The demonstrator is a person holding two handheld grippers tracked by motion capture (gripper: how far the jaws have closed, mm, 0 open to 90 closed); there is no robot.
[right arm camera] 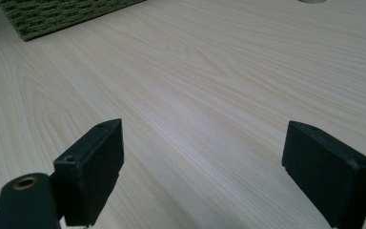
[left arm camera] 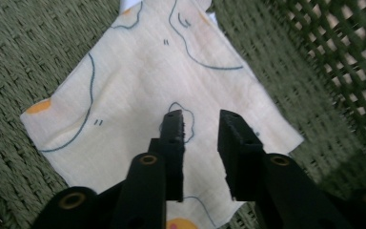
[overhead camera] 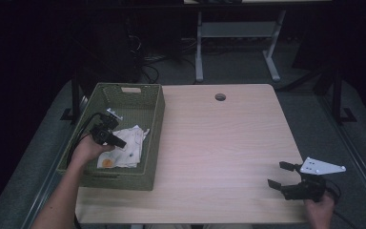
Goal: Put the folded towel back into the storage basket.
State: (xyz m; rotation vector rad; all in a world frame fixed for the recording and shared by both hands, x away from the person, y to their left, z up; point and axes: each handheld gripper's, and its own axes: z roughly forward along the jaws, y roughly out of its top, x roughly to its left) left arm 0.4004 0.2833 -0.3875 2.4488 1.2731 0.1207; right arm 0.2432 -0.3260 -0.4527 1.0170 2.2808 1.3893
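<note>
A cream cloth [overhead camera: 129, 143] printed with blue outlines and orange spots lies folded on the floor of a green woven basket [overhead camera: 155, 124] at the table's left. My left gripper [overhead camera: 117, 140] hangs inside the basket just over the cloth. In the left gripper view its jaws [left arm camera: 201, 121] stand a little apart above the cloth [left arm camera: 138, 81], with nothing between them and the cloth lying flat on the basket floor [left arm camera: 19, 47]. My right gripper [overhead camera: 276, 174] rests low at the table's front right, its jaws [right arm camera: 202, 143] wide open over bare wood.
The light wooden table [overhead camera: 219, 138] has a round cable hole [overhead camera: 220, 97] near its far edge. The basket's side wall [right arm camera: 52, 14] shows far off in the right gripper view. Beyond the table are a dark floor, cables and a white desk frame [overhead camera: 199, 47].
</note>
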